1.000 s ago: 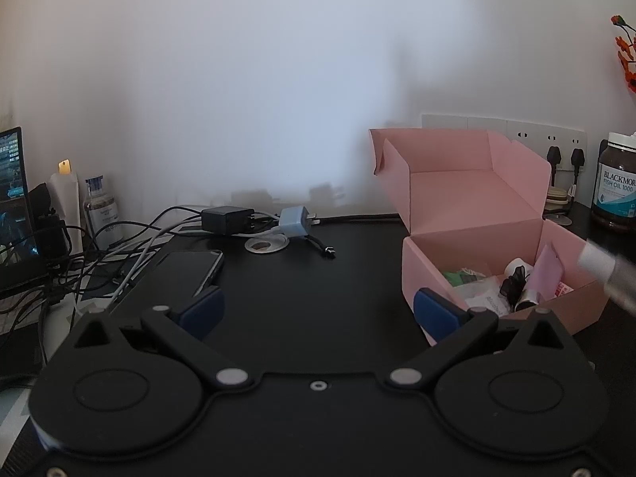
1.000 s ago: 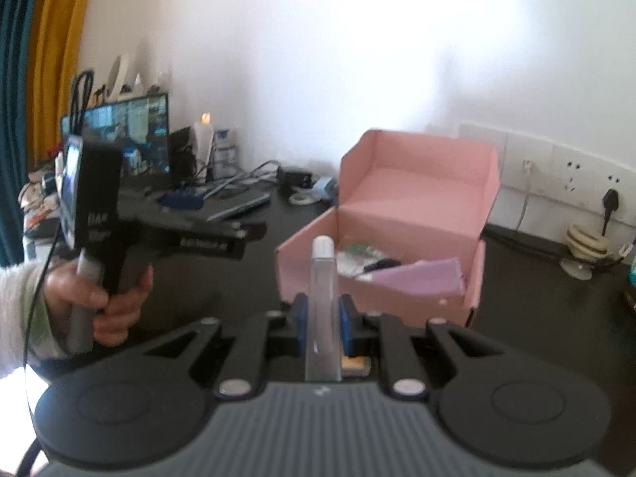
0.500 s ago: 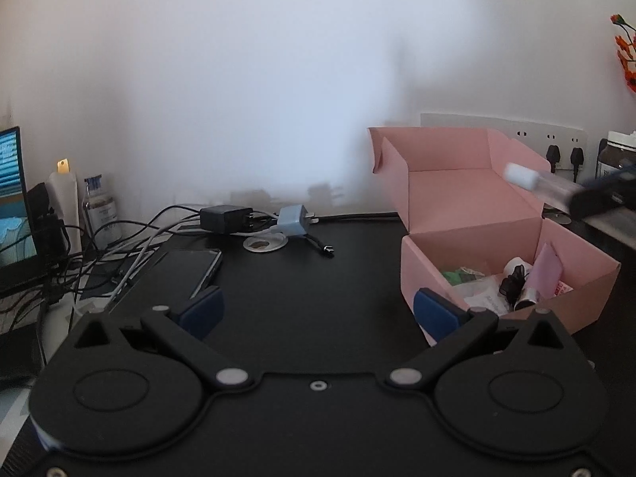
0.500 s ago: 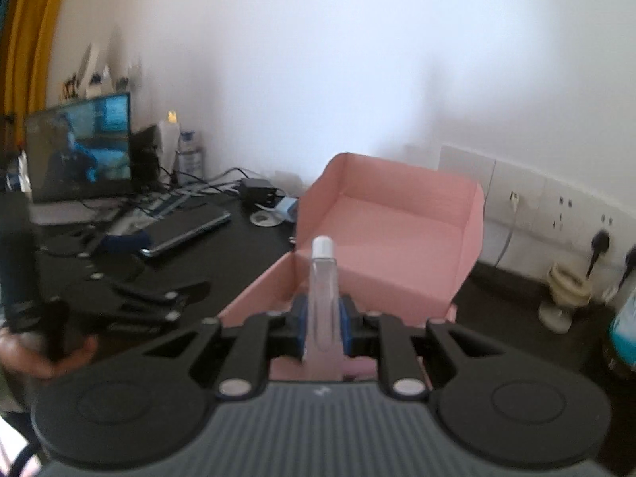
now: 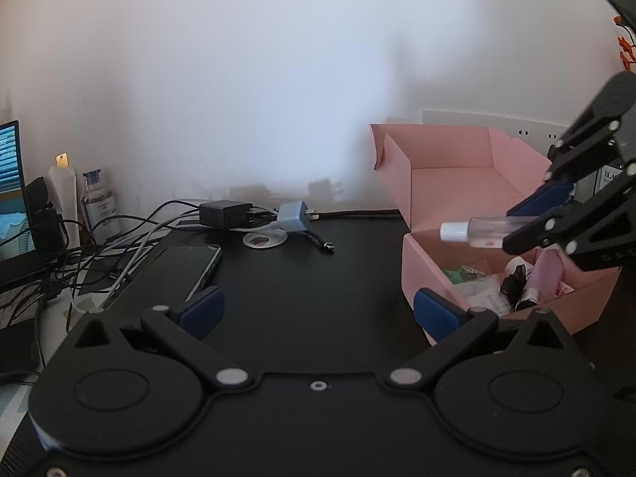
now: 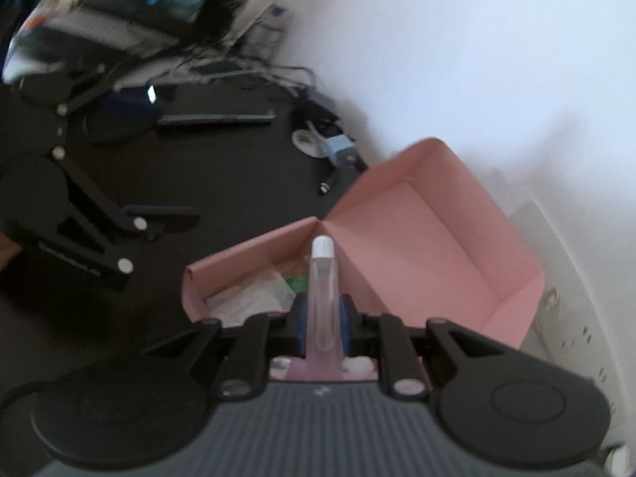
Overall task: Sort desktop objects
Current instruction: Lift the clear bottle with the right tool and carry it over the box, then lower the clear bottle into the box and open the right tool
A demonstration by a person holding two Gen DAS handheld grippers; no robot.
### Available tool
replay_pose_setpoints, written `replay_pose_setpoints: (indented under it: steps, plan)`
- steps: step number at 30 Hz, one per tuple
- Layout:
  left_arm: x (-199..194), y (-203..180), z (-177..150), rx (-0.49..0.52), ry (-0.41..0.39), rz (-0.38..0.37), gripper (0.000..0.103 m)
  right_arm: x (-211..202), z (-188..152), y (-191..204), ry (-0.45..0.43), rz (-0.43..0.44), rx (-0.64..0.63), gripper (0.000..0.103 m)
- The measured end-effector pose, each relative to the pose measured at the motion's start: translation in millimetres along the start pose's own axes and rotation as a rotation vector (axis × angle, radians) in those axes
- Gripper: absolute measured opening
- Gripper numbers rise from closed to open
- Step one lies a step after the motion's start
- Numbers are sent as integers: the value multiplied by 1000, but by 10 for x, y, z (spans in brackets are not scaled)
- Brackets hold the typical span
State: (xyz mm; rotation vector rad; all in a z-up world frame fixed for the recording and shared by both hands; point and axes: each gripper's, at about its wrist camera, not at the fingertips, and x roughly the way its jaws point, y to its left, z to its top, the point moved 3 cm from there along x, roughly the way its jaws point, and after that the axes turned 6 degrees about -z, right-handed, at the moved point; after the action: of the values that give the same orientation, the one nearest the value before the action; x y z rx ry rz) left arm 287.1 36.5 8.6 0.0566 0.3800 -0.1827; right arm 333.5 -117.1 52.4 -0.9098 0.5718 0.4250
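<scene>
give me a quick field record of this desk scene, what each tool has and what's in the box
right tool: shut on the clear tube, white cap pointing forward, held above the pink box
left tool: open, nothing between its pads, over the black desk
pink box: lid open, already holds papers and small items
left on desk: phone, black charger, blue plug, cables
step: tube not yet released

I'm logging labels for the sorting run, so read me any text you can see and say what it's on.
"BLA": top line of the label on the dark jar behind the pink box; the rest is hidden.
Small bottle by the monitor: print too small.
Packets in the box: blurred.
</scene>
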Motion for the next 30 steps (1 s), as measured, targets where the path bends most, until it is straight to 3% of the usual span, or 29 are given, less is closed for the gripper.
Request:
replay_pose_setpoints:
  steps: [5,13,19,30]
  plan:
    - [2,9,-6,-6,2,-3,103,145,32,76,59,11,-153,16]
    - [11,2,-4,-5,12,-9,103,355,3,60,107,86,-244,16]
    - [20,0,0,-2,14,-12,103,480,-65,-67,127,123,-247,17]
    - [39,4,-6,-4,22,-14,103,520,-233,-221,117,103,-179,21]
